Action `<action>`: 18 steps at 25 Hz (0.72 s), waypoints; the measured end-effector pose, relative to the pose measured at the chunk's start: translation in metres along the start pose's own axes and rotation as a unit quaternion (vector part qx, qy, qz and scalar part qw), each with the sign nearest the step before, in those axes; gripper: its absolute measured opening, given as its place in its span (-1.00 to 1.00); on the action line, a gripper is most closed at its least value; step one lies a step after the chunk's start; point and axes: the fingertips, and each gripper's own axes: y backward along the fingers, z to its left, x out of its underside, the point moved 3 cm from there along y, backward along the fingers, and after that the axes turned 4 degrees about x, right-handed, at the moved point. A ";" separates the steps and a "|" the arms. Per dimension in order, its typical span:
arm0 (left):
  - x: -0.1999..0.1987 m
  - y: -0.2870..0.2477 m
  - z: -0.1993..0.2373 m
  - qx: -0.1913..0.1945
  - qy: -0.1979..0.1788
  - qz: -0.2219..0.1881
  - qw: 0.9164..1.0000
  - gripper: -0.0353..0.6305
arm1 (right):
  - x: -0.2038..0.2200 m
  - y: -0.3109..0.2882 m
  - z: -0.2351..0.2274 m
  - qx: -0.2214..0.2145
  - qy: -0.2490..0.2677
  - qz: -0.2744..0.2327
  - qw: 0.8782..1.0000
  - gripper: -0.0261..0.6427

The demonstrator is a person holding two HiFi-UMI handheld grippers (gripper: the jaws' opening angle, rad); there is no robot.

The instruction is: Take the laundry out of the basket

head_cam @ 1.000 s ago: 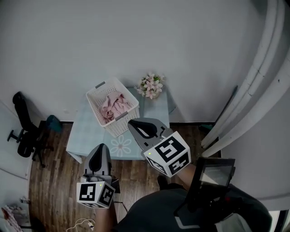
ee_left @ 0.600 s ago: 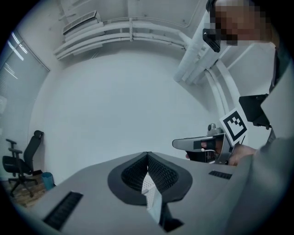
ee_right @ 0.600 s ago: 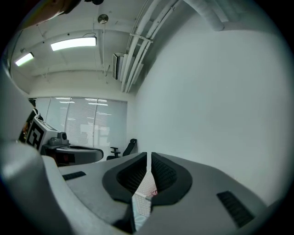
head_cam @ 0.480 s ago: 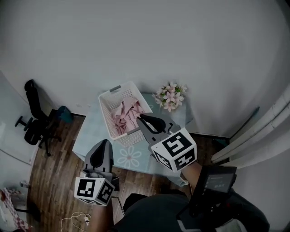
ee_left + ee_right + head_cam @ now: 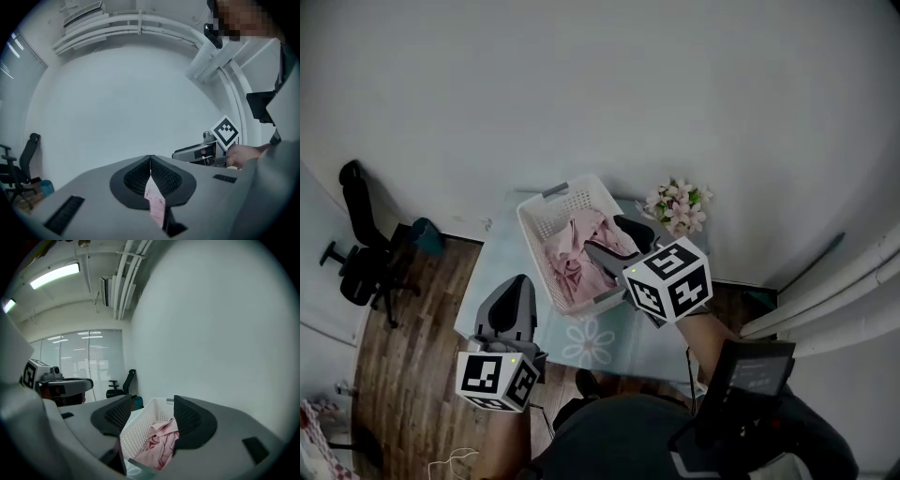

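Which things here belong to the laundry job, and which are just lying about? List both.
Job: white basket; pink laundry in it; left gripper, shut on a pink scrap.
Lying about: flowers; office chair.

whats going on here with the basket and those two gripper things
A person is holding a gripper in each hand over a small table. The right gripper is at the white laundry basket, its jaws opening, with the pink laundry ahead of them but not gripped yet. The left gripper hangs back near the table's edge, jaws together on a small pink strip. All the clothes are in the basket.
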 end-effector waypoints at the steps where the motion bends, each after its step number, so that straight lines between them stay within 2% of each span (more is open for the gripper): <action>1: -0.001 -0.004 0.010 0.003 -0.003 0.001 1.000 -0.86 | 0.002 -0.012 -0.002 0.000 -0.007 0.010 1.000 -0.08; 8: 0.013 -0.036 0.074 0.006 -0.004 0.017 1.000 -0.86 | 0.033 -0.095 -0.019 -0.001 -0.033 0.103 0.994 0.48; 14: 0.050 -0.062 0.118 0.002 0.002 0.055 0.998 -0.86 | 0.085 -0.155 -0.028 -0.006 -0.040 0.210 0.977 0.60; 18: 0.085 -0.078 0.141 0.001 0.027 0.084 0.996 -0.86 | 0.122 -0.182 -0.035 0.004 -0.042 0.277 0.960 0.62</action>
